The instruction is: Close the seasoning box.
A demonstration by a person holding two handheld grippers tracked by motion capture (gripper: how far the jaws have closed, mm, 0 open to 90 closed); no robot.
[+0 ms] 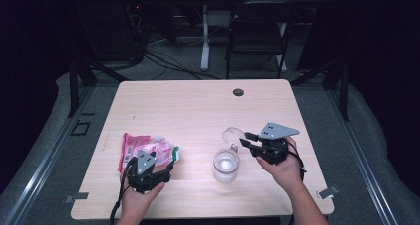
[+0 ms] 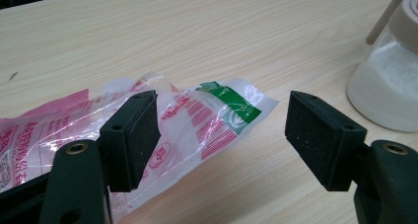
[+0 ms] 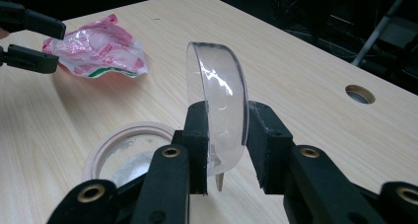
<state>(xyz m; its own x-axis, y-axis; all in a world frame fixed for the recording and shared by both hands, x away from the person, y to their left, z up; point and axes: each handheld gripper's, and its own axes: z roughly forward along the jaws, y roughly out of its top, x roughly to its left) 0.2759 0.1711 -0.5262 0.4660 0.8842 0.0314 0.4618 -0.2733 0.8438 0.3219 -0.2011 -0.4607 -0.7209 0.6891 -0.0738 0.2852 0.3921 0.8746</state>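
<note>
— Is the jar (image 1: 226, 165) open?

— Yes. The right gripper (image 1: 243, 139) is squeezing the clear lid (image 3: 219, 105), holding it up just right of the jar. The bag (image 1: 146, 148) is lying flat at the near left, not poured, I think.

— And the left gripper (image 1: 166, 166)?

— Its jaws are gaping around the bag's corner, not pinching. Its own view is showing white powder inside the jar.

Red and pink print is seen on the plastic packet (image 2: 197, 118) beside the jar (image 2: 389, 81), but no word can be read.
</note>
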